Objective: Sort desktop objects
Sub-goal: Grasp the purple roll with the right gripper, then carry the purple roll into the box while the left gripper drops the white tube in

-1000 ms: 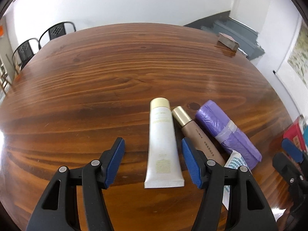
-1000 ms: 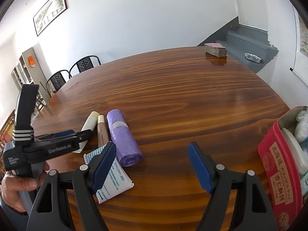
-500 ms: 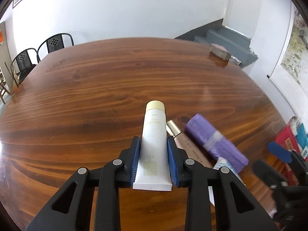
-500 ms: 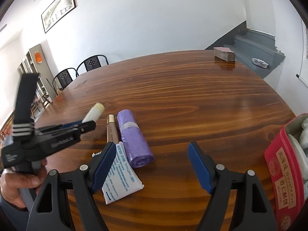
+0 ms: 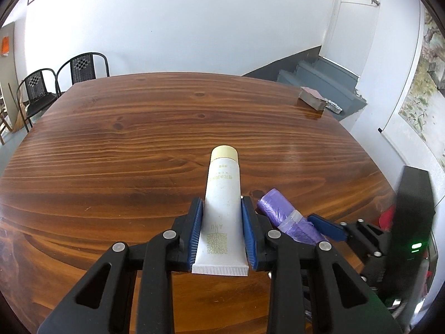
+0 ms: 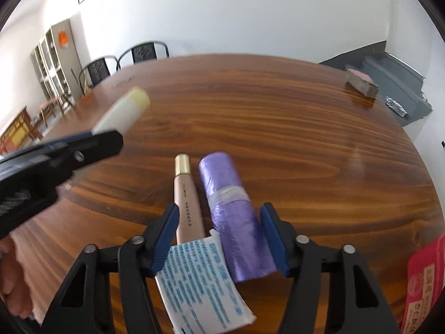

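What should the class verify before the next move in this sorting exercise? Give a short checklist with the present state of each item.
1. Left tool clamps the white tube on both sides: ok.
2. White tube is off the table: ok, the right wrist view shows it raised.
3. Right tool, jaws closing, touches the purple roll: cannot tell.
4. Right tool encloses only one item: not ok; the pink tube and the printed packet also lie between its jaws.
5. Red pouch is open: cannot tell.
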`<state>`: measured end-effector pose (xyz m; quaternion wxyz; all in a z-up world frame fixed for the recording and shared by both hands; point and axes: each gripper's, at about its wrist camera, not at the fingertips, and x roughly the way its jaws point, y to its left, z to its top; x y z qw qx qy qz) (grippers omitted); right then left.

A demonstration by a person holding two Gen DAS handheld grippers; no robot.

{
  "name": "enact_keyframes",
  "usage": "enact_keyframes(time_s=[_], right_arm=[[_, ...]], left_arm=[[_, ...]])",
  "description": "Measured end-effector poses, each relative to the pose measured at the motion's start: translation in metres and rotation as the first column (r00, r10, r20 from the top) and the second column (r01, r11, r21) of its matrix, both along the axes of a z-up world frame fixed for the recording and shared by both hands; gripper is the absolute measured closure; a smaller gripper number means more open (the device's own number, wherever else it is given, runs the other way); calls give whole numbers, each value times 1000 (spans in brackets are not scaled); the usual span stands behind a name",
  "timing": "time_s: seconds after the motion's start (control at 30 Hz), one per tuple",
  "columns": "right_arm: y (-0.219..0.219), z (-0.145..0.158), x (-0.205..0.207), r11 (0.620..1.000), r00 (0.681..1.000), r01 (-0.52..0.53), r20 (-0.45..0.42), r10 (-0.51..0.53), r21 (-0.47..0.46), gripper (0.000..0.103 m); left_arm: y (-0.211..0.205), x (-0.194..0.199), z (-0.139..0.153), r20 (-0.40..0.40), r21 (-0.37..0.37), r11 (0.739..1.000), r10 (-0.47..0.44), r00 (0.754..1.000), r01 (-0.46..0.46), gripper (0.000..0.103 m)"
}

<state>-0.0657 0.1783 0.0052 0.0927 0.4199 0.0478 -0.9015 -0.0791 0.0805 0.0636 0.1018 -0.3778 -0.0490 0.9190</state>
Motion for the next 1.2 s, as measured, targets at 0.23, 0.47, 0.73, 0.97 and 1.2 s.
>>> enact_keyframes(time_s=[0.23,0.47,0.73,0.97,1.2], right_arm=[[5,-3,-6,999,1000,-10,16,10,-35,44],[20,-2,-8,994,999,24,44,-19,-103,60],[17,-8,-10,998,999,34,36,-32,-50,61],[21,-8,-8,997,998,61,19,-61,-43,68],[42,8,0,983,994,109,2,-110,-150,68]], left_arm=[[2,-2,-6,20,-5,1000,2,1000,-2,72],[4,0,-6,20,-8,1000,-9,1000,9,72],[1,-1,-6,23,-4,1000,1,1000,-1,72],[3,-1,-4,20,-4,1000,-8,1000,8,72],[10,4,1,7,-4,1000,-26,1000,26,72]])
